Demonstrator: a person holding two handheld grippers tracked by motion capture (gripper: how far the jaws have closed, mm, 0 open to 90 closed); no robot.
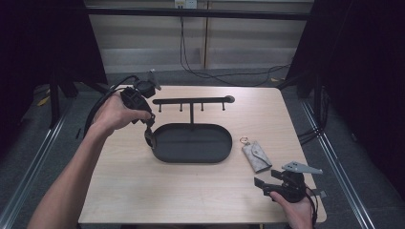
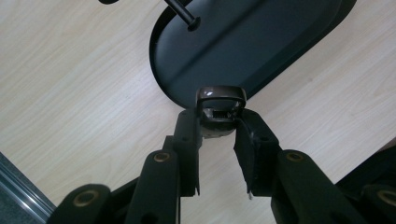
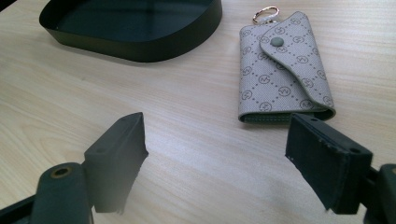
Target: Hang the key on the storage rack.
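Two grippers: left fingers (image 2: 254, 149) pinch what looks like a dark key fob (image 2: 219, 109); right fingers (image 3: 119, 149) spread by the pouch (image 3: 280, 70).

One oval tray (image 1: 167, 149) (with a four-peg rack (image 1: 192, 100)), one key pouch (image 1: 256, 156), one small brown buckle (image 2: 220, 105), two grippers.

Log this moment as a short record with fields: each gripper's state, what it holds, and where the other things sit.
left gripper: shut on a small dark brown object, held above the table at the left end of the black oval tray
right gripper: jaws open, nothing between them, near the table's front right corner
key pouch: grey, patterned, snapped shut, flat on the table right of the tray, gold ring at its far end
hook stand: T-shaped bar rising from the tray, hooks bare
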